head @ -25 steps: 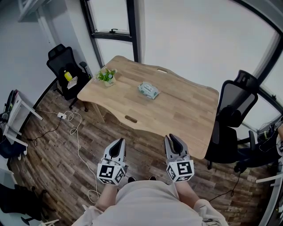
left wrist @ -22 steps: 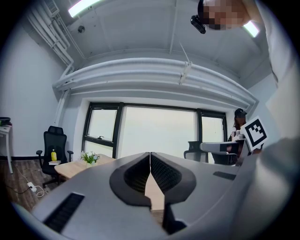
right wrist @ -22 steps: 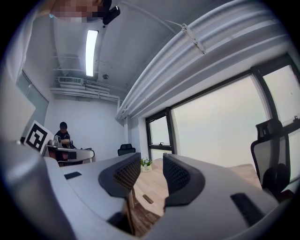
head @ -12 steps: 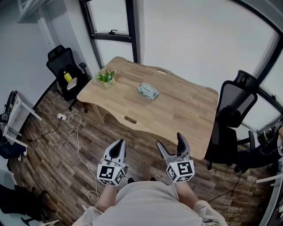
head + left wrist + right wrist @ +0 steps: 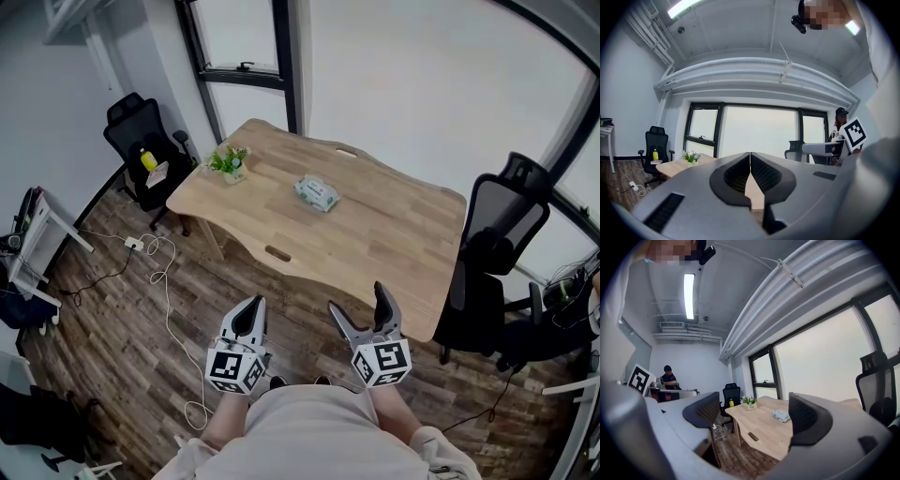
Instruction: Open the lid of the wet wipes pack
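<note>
Wet wipes pack (image 5: 316, 192): lies flat at upper centre of the head view on the wooden table (image 5: 384, 234), to the right of 1 small potted plant (image 5: 228, 161) and well apart from the 2 grippers. Left gripper (image 5: 254, 302): lower centre-left of the frame, above the floor, jaws pressed together on nothing. Right gripper (image 5: 356, 300): lower centre-right, near the table's front edge, jaws have just been opening and stand wide apart, nothing between them.

Wet wipes pack (image 5: 315, 192): lid state too small to tell. Bench (image 5: 677, 165): largely hidden behind left tongs (image 5: 750, 154). Yellow bottle (image 5: 146, 159): label illegible.
</note>
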A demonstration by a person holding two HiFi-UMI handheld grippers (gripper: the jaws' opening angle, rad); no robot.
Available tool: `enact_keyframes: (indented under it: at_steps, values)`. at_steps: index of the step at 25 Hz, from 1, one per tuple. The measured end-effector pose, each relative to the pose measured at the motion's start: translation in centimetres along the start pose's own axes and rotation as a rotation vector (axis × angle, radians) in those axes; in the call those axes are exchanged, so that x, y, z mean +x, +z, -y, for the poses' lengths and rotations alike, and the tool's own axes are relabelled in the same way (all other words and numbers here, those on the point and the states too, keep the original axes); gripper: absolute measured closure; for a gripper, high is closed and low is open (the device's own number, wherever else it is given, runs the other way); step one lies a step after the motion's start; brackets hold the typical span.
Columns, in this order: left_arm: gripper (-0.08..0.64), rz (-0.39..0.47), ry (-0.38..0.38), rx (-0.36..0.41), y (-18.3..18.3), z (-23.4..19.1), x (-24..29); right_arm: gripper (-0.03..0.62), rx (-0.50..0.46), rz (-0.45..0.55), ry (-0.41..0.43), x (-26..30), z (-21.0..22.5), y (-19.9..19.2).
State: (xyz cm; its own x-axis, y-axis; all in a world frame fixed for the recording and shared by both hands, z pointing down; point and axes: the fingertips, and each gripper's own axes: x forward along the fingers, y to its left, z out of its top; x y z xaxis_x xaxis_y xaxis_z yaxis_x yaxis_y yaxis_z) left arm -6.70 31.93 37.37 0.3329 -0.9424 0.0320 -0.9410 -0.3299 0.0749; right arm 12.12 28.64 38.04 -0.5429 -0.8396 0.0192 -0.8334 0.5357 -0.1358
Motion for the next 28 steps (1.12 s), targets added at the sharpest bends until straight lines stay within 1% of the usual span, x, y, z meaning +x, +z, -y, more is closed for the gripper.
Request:
enact_keyframes:
  at_steps: [10,16,23,28]
  values:
    - [0.538,0.003,0.038,0.0,-0.3,0.9,0.5,0.15,-0.007,-0.016,0.033,0.0,1.4,-0.4]
    - [0.538,0.001,0.038,0.005,-0.4,1.0,1.7,0.152,0.005,-0.028,0.04,0.7,2.3,-0.7]
    - [0.538,0.012,0.032,0.003,-0.4,-0.4,3.9,0.158,-0.003,-0.027,0.044,2.9,3.1,-0.7]
    - [0.538,0.016,0.018,-0.001,-0.9,-2.4,6.4,0.163,-0.002,-0.04,0.038,6.1,3.9,-1.5]
